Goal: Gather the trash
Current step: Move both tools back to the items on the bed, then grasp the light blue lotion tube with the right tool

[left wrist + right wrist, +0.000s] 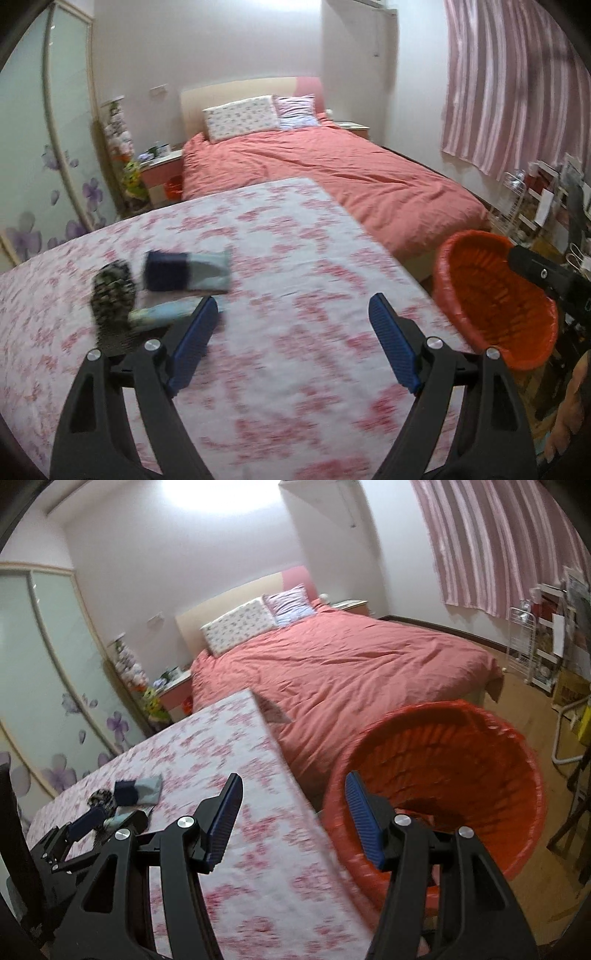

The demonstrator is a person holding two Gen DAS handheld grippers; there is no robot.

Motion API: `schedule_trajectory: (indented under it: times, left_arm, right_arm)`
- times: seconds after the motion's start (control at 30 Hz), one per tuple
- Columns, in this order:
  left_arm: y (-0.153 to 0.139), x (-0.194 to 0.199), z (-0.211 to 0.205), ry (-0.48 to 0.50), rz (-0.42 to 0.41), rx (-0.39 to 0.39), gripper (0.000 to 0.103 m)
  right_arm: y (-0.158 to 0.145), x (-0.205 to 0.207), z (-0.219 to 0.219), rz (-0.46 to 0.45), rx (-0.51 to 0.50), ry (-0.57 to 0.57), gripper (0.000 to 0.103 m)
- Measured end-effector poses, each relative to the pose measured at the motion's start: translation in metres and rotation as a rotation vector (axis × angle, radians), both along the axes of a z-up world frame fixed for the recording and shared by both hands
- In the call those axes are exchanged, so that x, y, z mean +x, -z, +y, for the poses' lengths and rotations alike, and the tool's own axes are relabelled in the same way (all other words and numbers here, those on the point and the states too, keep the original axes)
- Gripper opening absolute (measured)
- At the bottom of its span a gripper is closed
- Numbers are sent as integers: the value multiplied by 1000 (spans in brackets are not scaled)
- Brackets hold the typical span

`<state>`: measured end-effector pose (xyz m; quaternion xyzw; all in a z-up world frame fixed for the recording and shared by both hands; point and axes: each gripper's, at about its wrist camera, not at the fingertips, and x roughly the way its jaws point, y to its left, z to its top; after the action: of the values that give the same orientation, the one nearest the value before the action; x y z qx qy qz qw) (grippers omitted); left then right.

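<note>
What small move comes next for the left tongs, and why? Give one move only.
Probably swing the left tongs left, over the dark blue and pale blue wrapper on the pink floral tablecloth. Both tongs stand open and empty, the wrappers lie left of the left tongs' fingers, and the orange plastic bin waits at the table's right edge.

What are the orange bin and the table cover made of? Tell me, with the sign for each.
Orange bin: looks like moulded plastic with a woven, basket-like wall, seen in the ribbed rows inside; a thin glossy orange bag seems to line its rim.
Table cover: probably a thin printed cloth or plastic sheet, matte, pink floral on white; blur leaves it open.
</note>
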<state>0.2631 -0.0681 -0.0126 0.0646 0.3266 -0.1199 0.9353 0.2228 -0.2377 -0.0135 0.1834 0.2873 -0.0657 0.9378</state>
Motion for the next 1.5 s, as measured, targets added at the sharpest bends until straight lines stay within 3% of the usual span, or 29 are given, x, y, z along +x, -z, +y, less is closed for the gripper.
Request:
schedule_trajectory:
  times: [0.83, 1.2, 1.37, 1.5]
  left_arm:
    - [34, 29, 246, -432, 82, 0, 82]
    - [43, 29, 278, -490, 114, -14, 82]
    - [46, 28, 286, -509, 126, -13, 82]
    - [47, 27, 288, -513, 131, -14, 82]
  right_arm:
    - [40, 92, 180, 141, -100, -335, 59]
    - [43, 122, 249, 152, -124, -475, 59]
    - [49, 134, 279, 163, -192, -498, 59]
    - [53, 135, 287, 173, -290, -494, 52]
